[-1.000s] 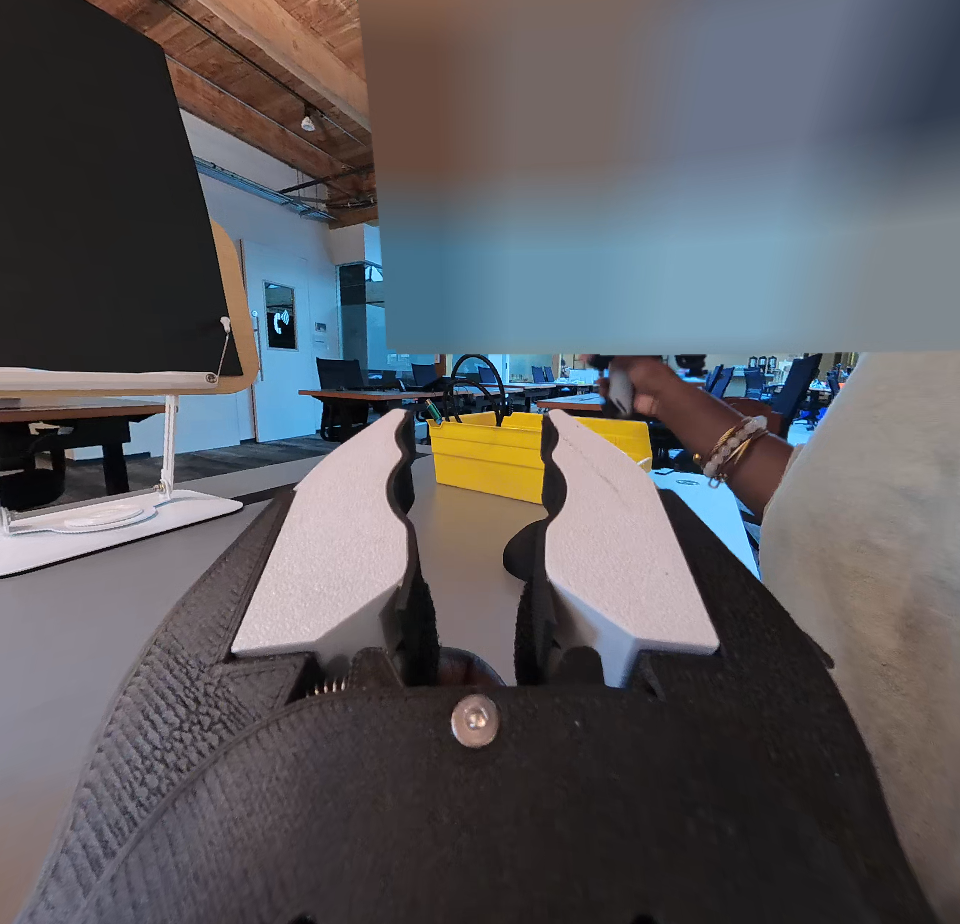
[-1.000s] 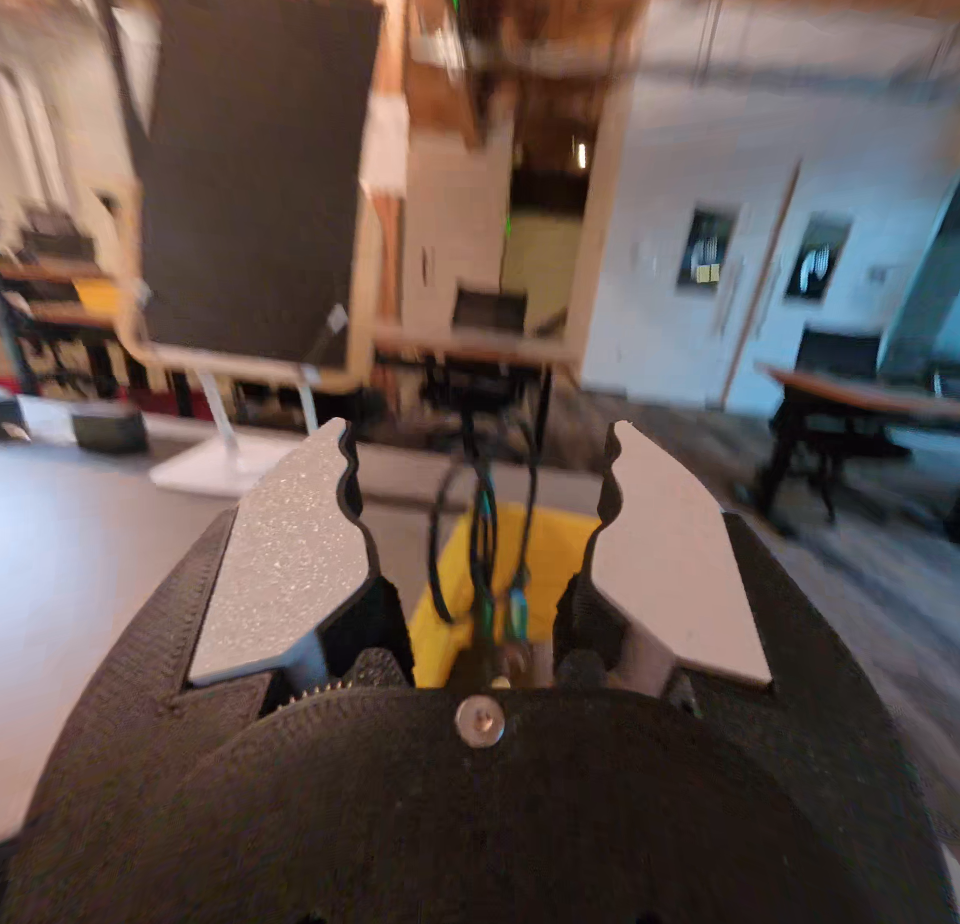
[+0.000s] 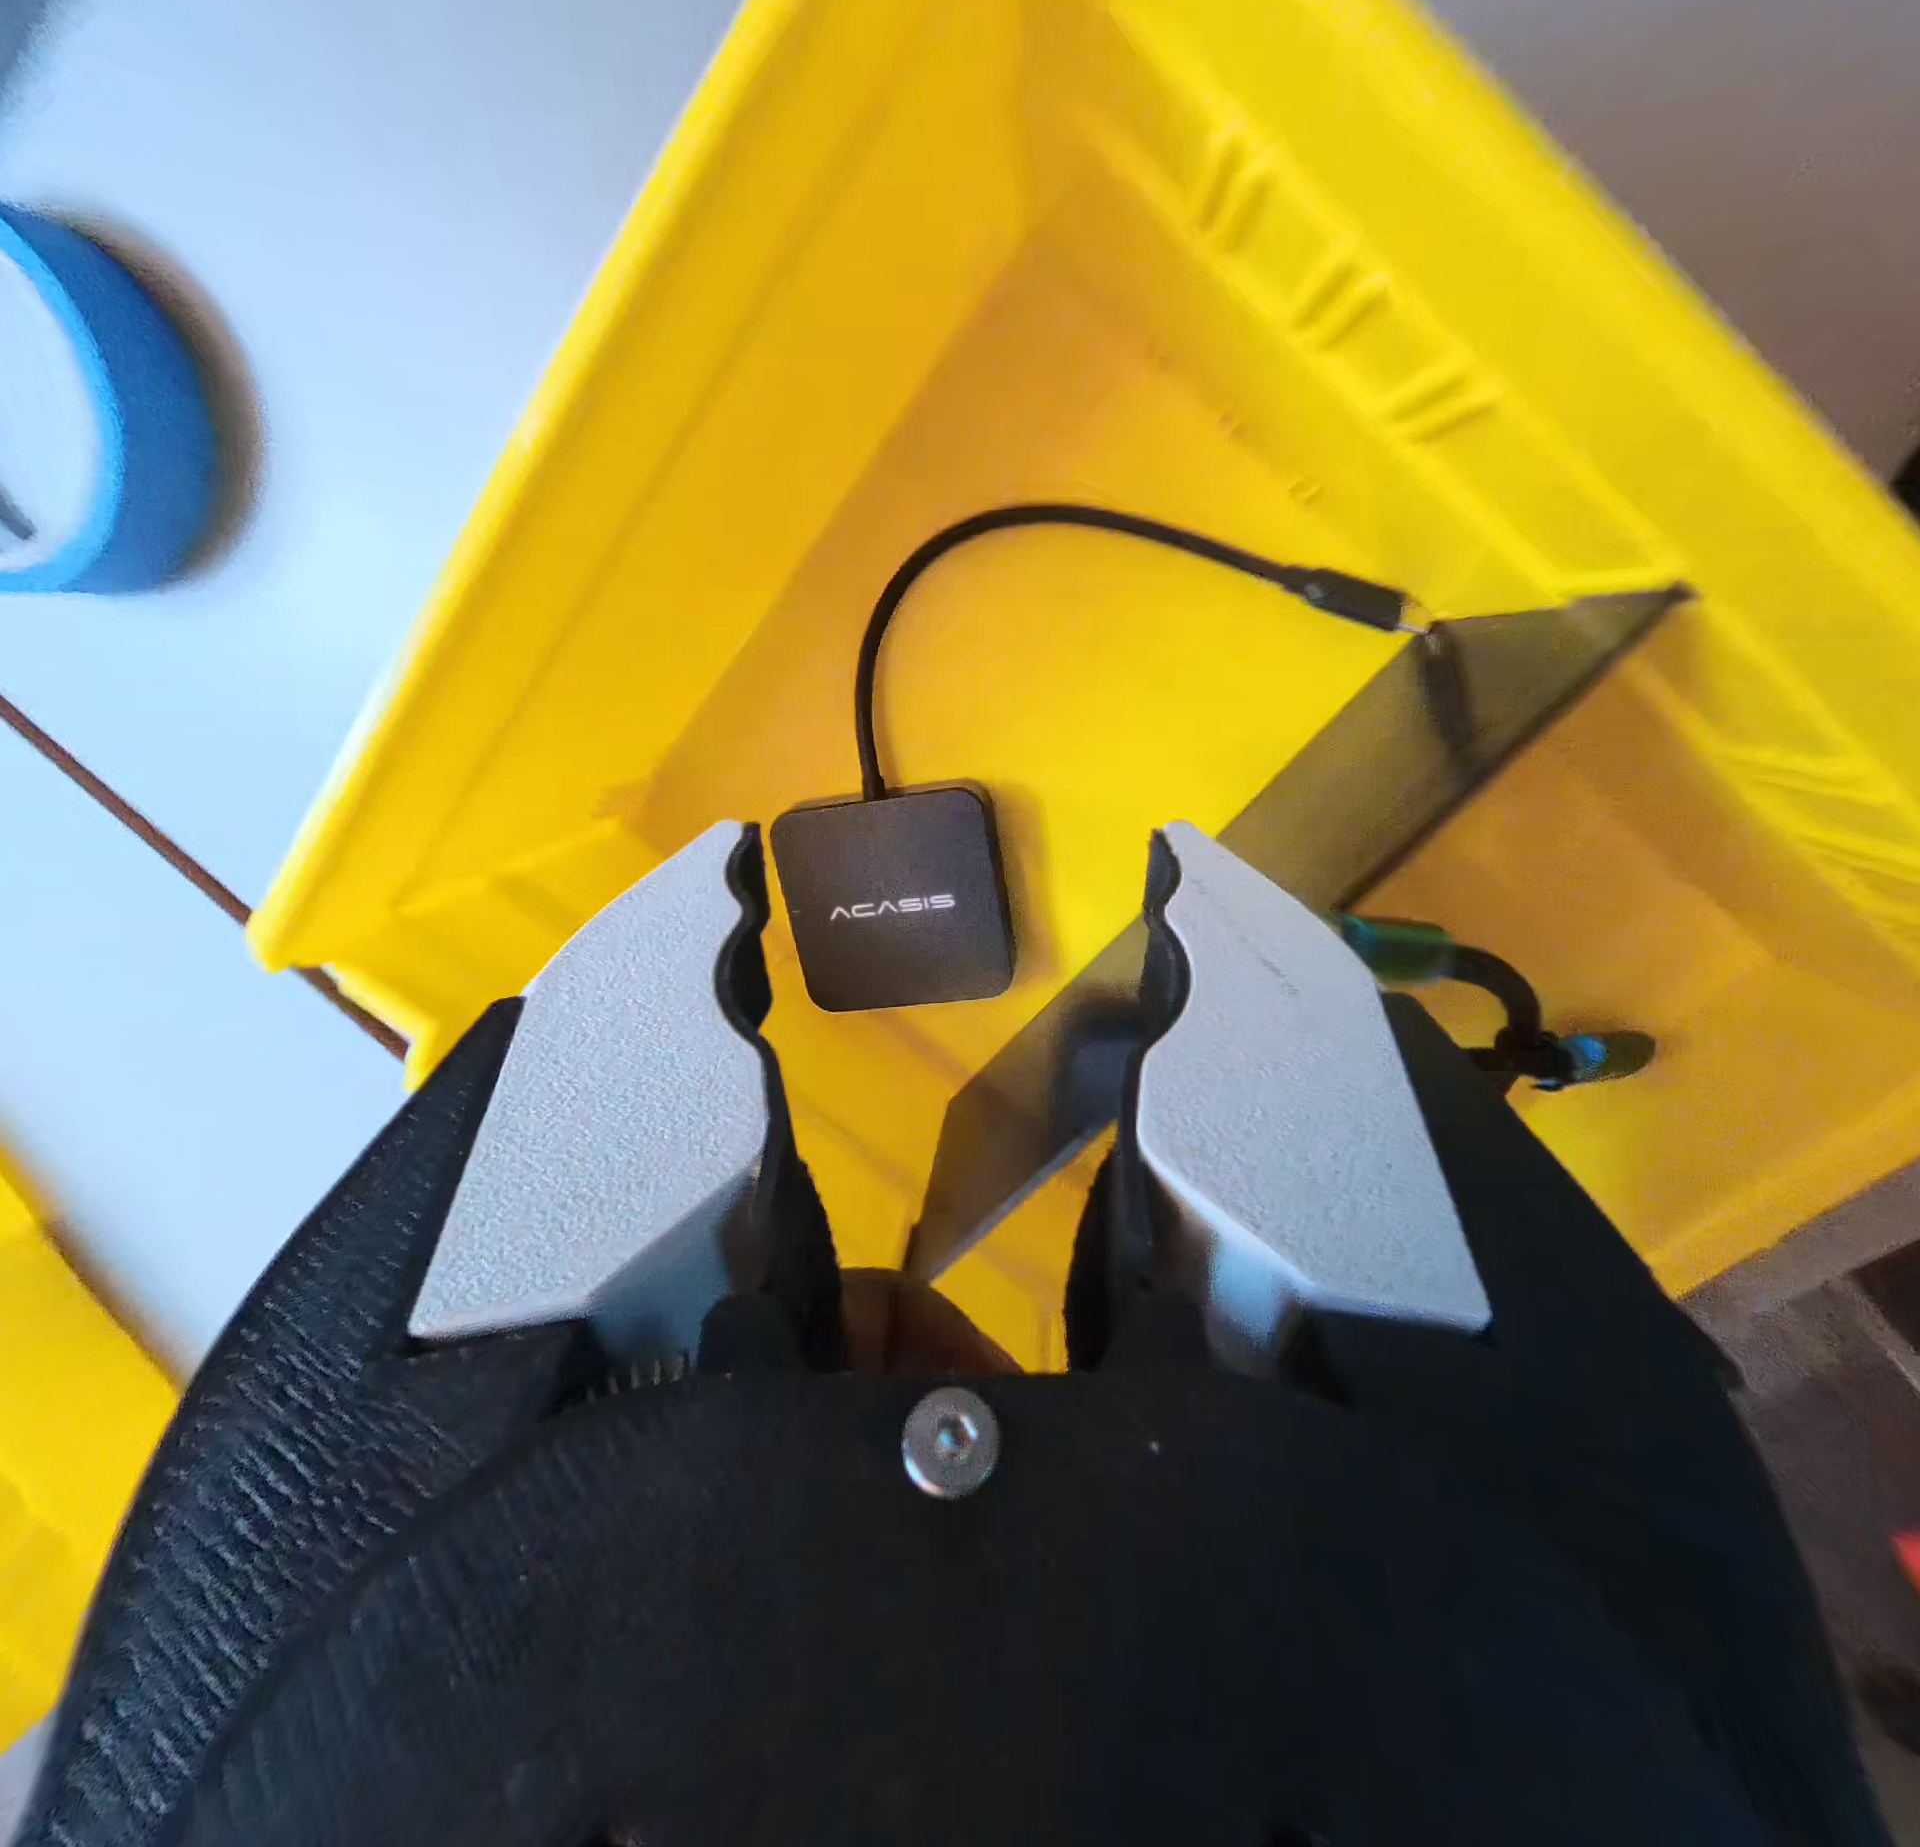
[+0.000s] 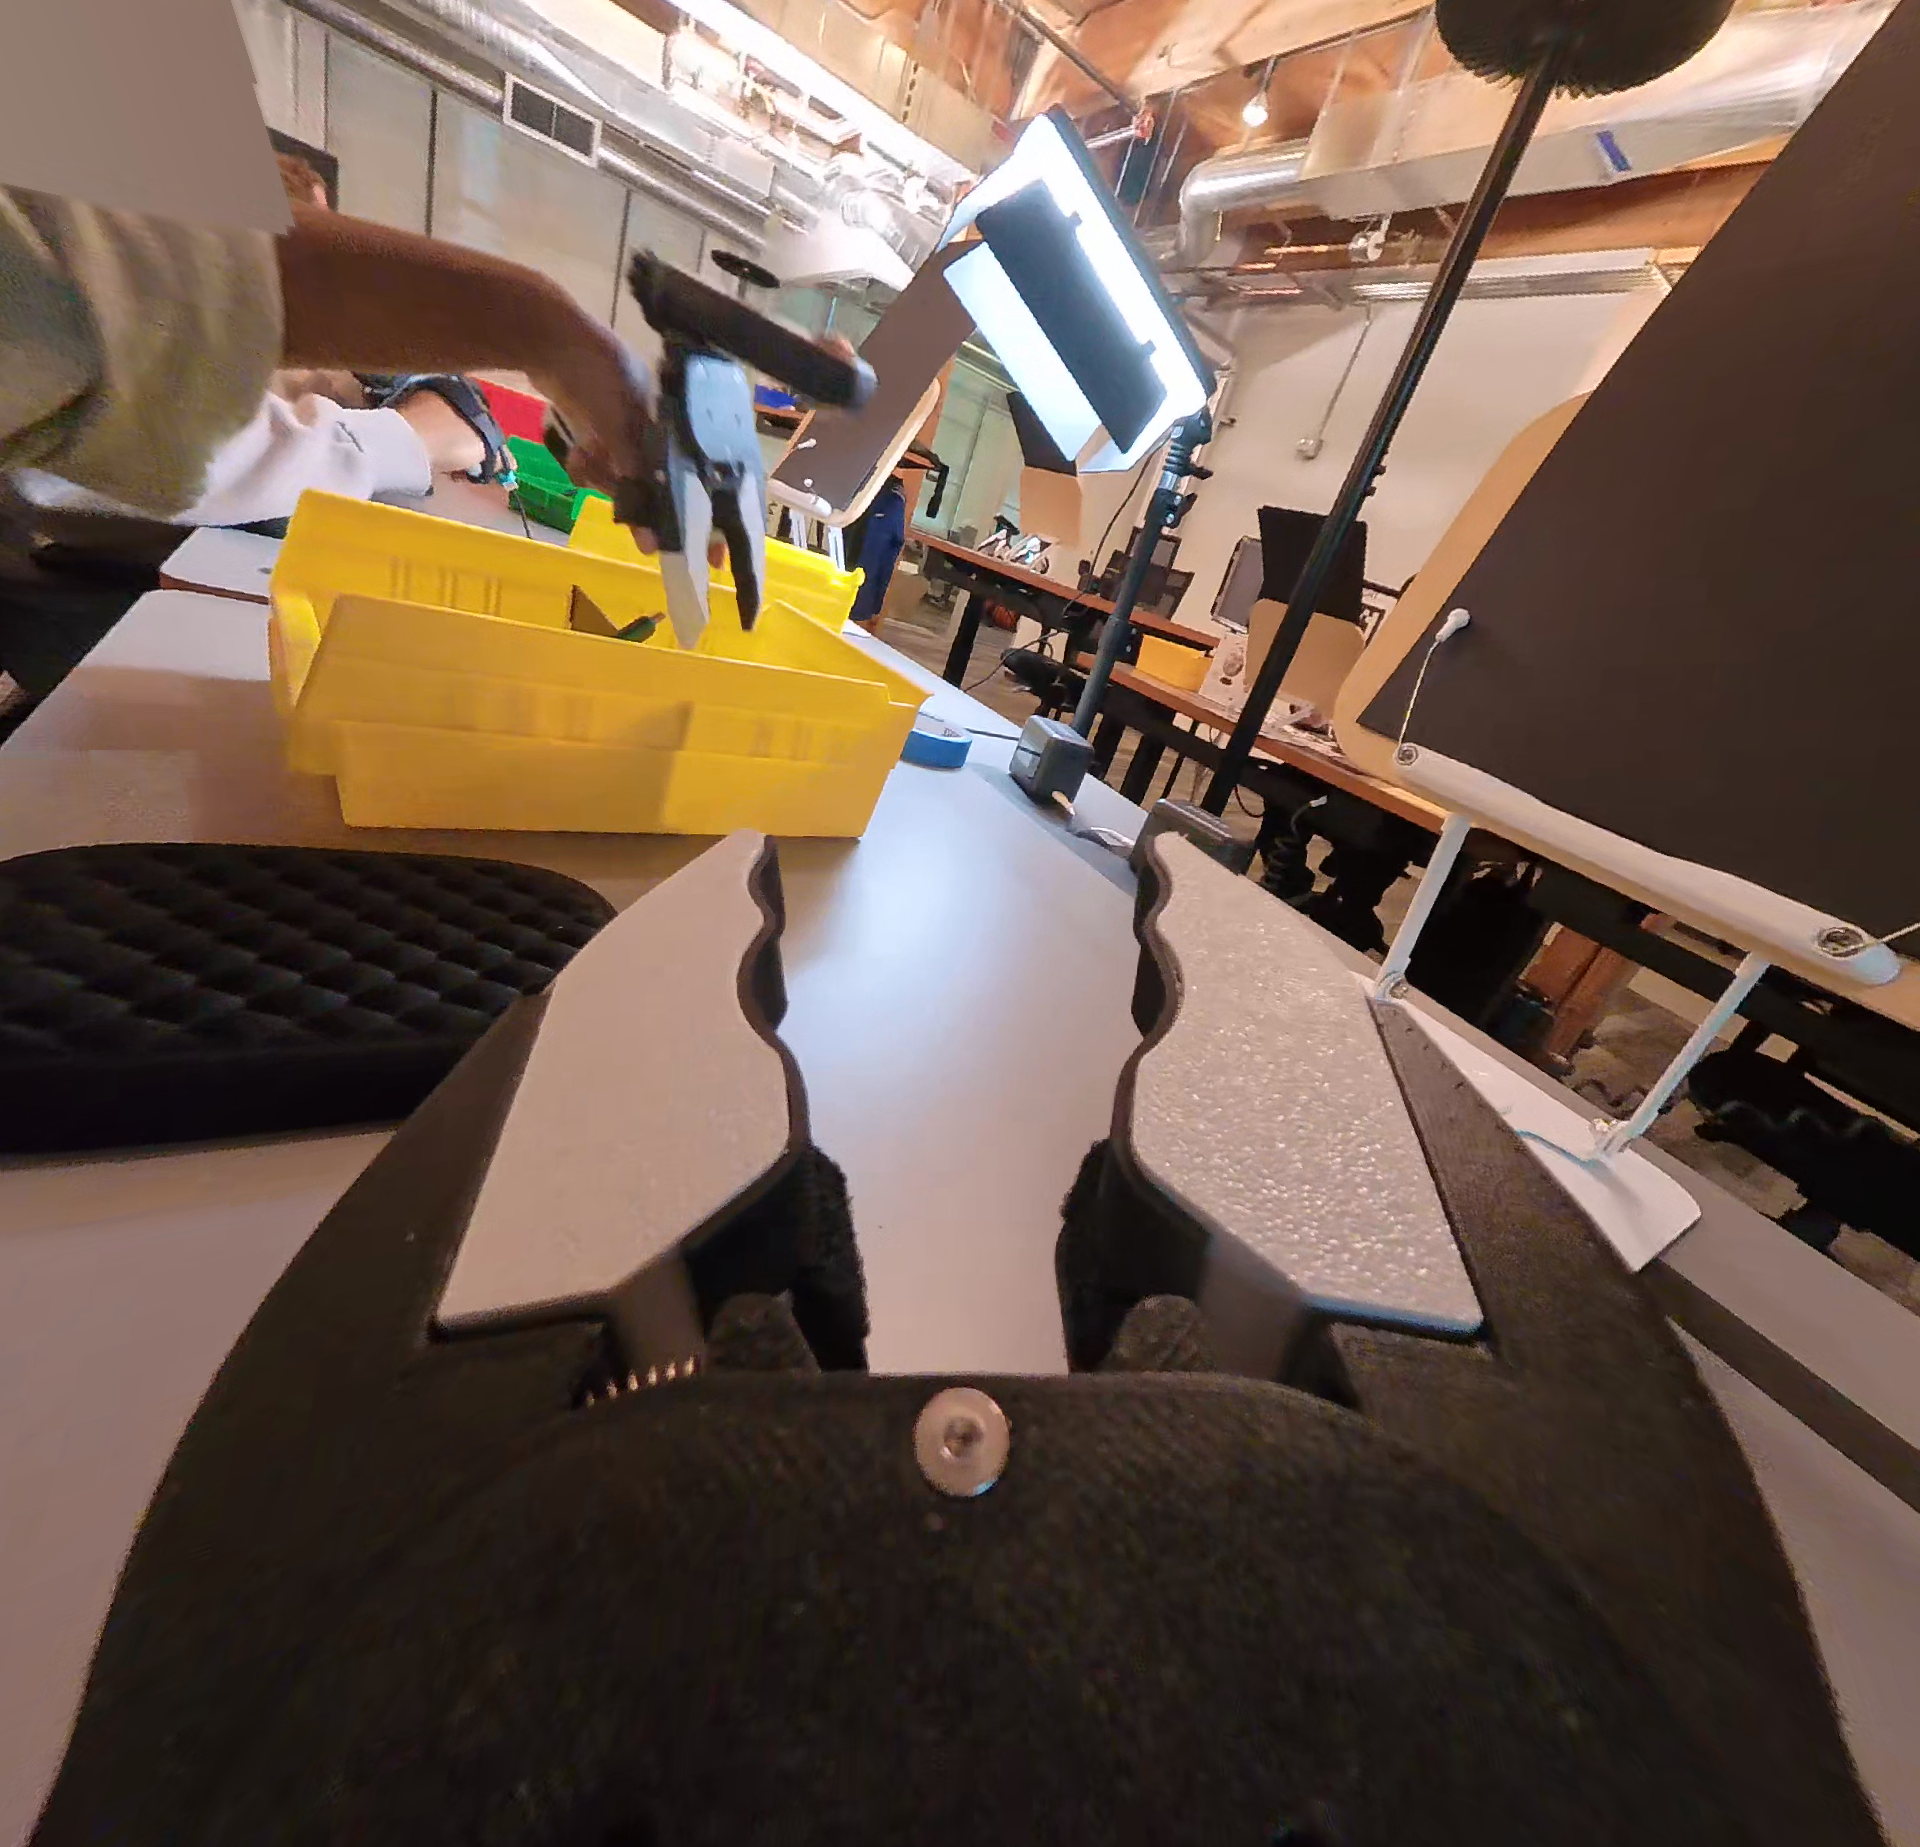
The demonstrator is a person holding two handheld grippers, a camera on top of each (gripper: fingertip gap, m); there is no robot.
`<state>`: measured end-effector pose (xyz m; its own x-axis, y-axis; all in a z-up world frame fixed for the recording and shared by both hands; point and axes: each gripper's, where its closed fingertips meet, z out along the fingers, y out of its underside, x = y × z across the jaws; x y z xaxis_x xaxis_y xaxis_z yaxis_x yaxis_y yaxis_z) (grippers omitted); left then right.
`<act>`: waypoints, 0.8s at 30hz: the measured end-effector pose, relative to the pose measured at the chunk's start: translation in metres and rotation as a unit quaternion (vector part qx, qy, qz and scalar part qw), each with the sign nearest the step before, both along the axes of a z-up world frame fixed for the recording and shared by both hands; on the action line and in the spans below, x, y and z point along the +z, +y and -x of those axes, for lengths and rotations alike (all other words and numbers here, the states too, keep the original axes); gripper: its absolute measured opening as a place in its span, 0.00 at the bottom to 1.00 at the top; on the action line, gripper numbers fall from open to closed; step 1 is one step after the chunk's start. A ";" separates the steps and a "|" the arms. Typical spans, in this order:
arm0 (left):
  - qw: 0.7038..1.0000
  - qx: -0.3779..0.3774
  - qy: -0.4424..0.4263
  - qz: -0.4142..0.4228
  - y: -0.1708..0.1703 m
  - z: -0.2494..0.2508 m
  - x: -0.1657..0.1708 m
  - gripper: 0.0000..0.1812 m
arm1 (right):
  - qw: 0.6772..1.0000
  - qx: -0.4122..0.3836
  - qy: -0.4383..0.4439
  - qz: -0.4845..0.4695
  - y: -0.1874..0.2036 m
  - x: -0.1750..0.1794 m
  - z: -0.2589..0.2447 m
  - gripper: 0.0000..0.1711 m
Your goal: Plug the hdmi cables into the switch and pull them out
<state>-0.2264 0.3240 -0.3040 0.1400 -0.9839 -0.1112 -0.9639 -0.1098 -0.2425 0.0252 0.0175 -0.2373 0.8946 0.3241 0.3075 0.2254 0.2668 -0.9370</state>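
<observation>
Hand-held gripper (image 3: 951, 847) newly above switch (image 3: 894, 898)

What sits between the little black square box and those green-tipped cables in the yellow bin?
A dark divider separates the switch from the cables, seen in the left wrist view.

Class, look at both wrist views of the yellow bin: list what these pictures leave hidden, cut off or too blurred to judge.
- Switch ports: left wrist view shows only its top face; the sides are unseen.
- HDMI cables: mostly hidden behind the left gripper finger and the divider.
- Blue tape roll: cut by the left edge and blurred.
- Bin contents: right wrist view, the front wall hides them.
- Right gripper: open over bare table.
</observation>
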 end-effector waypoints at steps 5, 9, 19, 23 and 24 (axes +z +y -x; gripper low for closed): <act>0.987 0.063 0.142 0.048 0.024 0.023 -0.044 0.40 | 1.000 0.009 0.009 0.000 -0.001 0.001 -0.001 0.36; 0.977 0.086 0.179 0.077 0.025 0.029 -0.068 0.42 | 1.000 0.014 0.006 0.006 0.000 -0.002 0.001 0.34; 0.981 0.080 0.147 0.096 0.021 0.026 -0.077 0.37 | 1.000 0.005 0.006 0.020 0.004 -0.007 -0.004 0.34; 0.992 0.079 0.089 0.042 0.025 0.019 -0.059 0.36 | 1.000 0.001 0.009 0.026 0.005 -0.009 -0.006 0.33; 0.995 0.081 0.058 0.025 0.026 0.014 -0.049 0.36 | 1.000 0.001 0.009 0.027 0.005 -0.010 -0.006 0.33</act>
<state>-0.2400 0.3498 -0.3527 0.2857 -0.9544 -0.0866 -0.9539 -0.2746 -0.1209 0.0310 0.0225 -0.2471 0.8991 0.3410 0.2744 0.2089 0.2167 -0.9536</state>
